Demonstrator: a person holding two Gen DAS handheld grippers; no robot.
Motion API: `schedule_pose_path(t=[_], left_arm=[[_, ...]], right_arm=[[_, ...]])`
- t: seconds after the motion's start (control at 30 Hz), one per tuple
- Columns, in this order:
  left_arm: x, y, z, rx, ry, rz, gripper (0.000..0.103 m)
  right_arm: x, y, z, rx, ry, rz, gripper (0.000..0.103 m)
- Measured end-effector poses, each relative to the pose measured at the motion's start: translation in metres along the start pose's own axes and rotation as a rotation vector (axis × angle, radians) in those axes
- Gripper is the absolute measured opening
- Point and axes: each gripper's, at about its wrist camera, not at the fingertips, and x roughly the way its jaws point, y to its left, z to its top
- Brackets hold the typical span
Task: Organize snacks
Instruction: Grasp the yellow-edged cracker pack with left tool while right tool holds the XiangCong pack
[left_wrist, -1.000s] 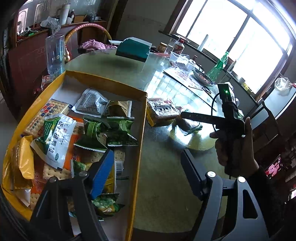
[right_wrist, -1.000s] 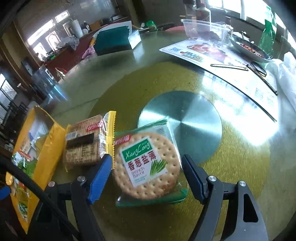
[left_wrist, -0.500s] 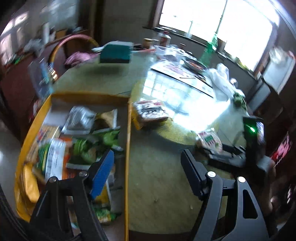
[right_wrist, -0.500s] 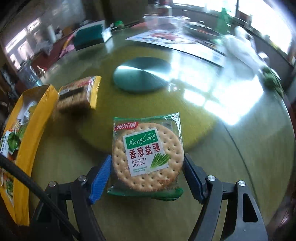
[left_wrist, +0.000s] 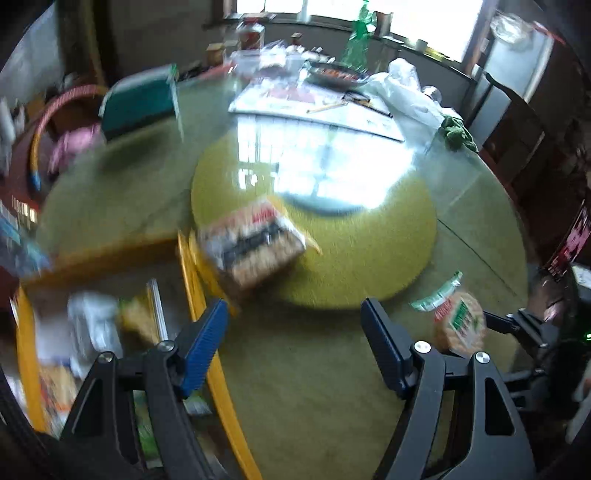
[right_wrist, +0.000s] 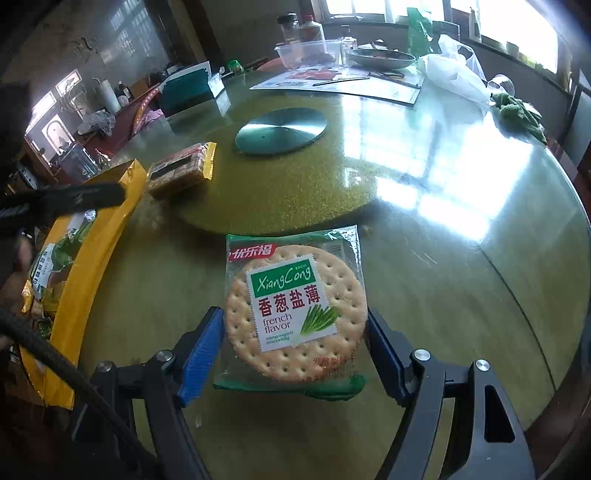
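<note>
Scallion cracker pack (right_wrist: 295, 306), green-edged, printed "XiangCong french flavor", sits in the right wrist view between the pads of the right gripper (right_wrist: 295, 343), both blue pads (right_wrist: 201, 354) pressed against its sides: clamped on the pack. Held above the glossy round table (right_wrist: 424, 258), near its front edge, label face up. Further back and left, a second biscuit pack with yellow ends (right_wrist: 181, 171) lies flat on the raised yellow turntable disc (right_wrist: 332, 177), close to the corner of the yellow snack tray (right_wrist: 96, 254). Tray holds several wrappers, green and white ones visible at its near side. Metal hub plate (right_wrist: 280, 129) at table centre; teal box (right_wrist: 184, 86), printed sheet, plastic tub and white bag at the far side. Dark finger of the left gripper (right_wrist: 74, 199) reaches in from the left over the tray rim. Left wrist view, heavily blurred: left gripper (left_wrist: 291, 347) with jaws wide apart, nothing between them, hanging over bare tabletop (left_wrist: 314, 387) just right of the tray's yellow wall (left_wrist: 218, 369). Yellow-ended biscuit pack (left_wrist: 255, 243) ahead, just beside the tray corner. Cracker pack (left_wrist: 460, 325) seen at lower right, gripped in the right gripper's black fingers (left_wrist: 517, 325). Tray contents too smeared to identify.
</note>
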Motion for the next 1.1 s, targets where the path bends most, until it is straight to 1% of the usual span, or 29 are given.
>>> schedule_pose_path(t=[0.07, 0.1, 0.2, 0.3, 0.33, 0.43, 0.5, 0.57, 0.6, 0.67, 0.73, 0.77, 0.8, 0.83, 0.9, 1.0, 1.07, 1.1], left_arm=[[0.005, -0.001, 0.008, 0.058, -0.007, 0.041, 0.075], [0.009, -0.002, 0.013, 0.085, -0.002, 0.075, 0.075], [0.016, -0.001, 0.024, 0.129, -0.002, 0.093, 0.075], [0.028, 0.002, 0.033, 0.184, 0.009, 0.146, 0.076], [0.033, 0.005, 0.035, 0.187, 0.014, 0.149, 0.076], [0.041, 0.011, 0.039, 0.186, 0.025, 0.137, 0.076], [0.047, 0.010, 0.044, 0.212, 0.037, 0.119, 0.076], [0.055, 0.007, 0.048, 0.251, 0.077, 0.086, 0.076], [0.059, 0.006, 0.050, 0.257, 0.096, 0.080, 0.076], [0.070, 0.006, 0.055, 0.250, 0.131, 0.060, 0.076], [0.082, 0.004, 0.057, 0.250, 0.184, 0.043, 0.076], [0.084, 0.003, 0.057, 0.238, 0.203, 0.016, 0.076], [0.085, 0.001, 0.056, 0.236, 0.213, 0.012, 0.080], [0.085, -0.001, 0.055, 0.242, 0.225, 0.012, 0.081], [0.081, -0.008, 0.051, 0.247, 0.253, -0.027, 0.082], [0.072, -0.018, 0.041, 0.245, 0.274, -0.049, 0.083], [0.068, -0.027, 0.033, 0.267, 0.282, -0.057, 0.083], [0.067, -0.034, 0.031, 0.295, 0.282, -0.052, 0.083]], right_arm=[[0.000, -0.001, -0.001, 0.001, -0.003, 0.012, 0.075], [0.000, -0.001, -0.001, 0.001, -0.005, 0.019, 0.075], [0.000, -0.001, -0.002, -0.012, -0.007, 0.030, 0.075], [0.000, -0.001, -0.002, -0.009, -0.007, 0.038, 0.075], [0.000, -0.001, -0.002, -0.008, -0.006, 0.040, 0.075], [0.001, 0.001, -0.001, -0.013, 0.000, 0.053, 0.075], [0.001, 0.004, 0.000, -0.018, 0.006, 0.062, 0.075], [0.001, 0.006, 0.000, -0.020, 0.008, 0.073, 0.075], [0.002, 0.007, -0.001, -0.022, 0.008, 0.079, 0.075], [0.002, 0.008, -0.001, -0.022, 0.007, 0.081, 0.075], [0.001, 0.007, -0.001, -0.016, 0.006, 0.086, 0.075], [0.001, 0.007, -0.001, -0.014, 0.007, 0.089, 0.075], [0.000, 0.006, -0.001, -0.011, 0.008, 0.092, 0.075], [-0.001, 0.005, -0.002, -0.009, 0.008, 0.093, 0.075], [-0.002, 0.003, -0.003, -0.007, 0.007, 0.090, 0.075], [-0.003, 0.001, -0.005, -0.018, 0.007, 0.077, 0.075], [-0.004, 0.000, -0.007, -0.020, 0.004, 0.075, 0.075], [-0.006, -0.001, -0.009, -0.018, 0.000, 0.074, 0.075]])
